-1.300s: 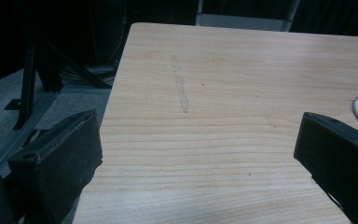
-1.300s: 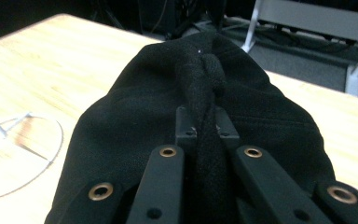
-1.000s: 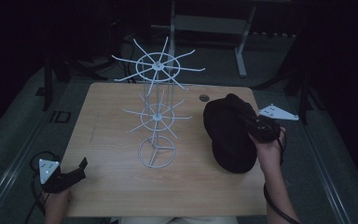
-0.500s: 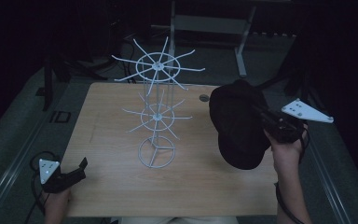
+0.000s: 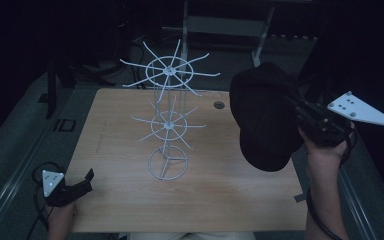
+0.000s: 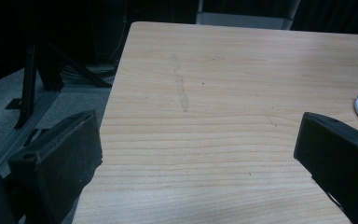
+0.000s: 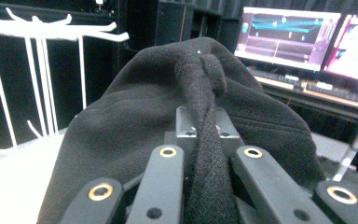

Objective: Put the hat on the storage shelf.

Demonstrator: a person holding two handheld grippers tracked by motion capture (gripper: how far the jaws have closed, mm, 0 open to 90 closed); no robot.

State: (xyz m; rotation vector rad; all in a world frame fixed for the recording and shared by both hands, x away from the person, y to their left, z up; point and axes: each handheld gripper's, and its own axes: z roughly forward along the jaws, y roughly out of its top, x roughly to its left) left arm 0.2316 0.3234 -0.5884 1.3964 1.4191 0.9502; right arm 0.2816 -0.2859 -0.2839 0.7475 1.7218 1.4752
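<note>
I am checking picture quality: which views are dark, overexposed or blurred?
High view: dim, dark surroundings, the rack readable. Left gripper view: the table evenly lit, its jaws soft. Right gripper view: the hat sharp, the monitors glaring and blurred, table corner washed out.

The table [image 5: 130,200] is pale wood with fine straight grain and one faint lengthwise streak. The wire rack [image 5: 168,125] on it is white all over, hoops and spokes alike. The fleece hat [image 5: 265,120] is plain black, with no pattern. Both tools are black, the right tool [image 5: 300,107] and the left tool [image 5: 82,182], each topped by a light grey plate. Two monitors [image 7: 289,37] glow blue and pink.
</note>
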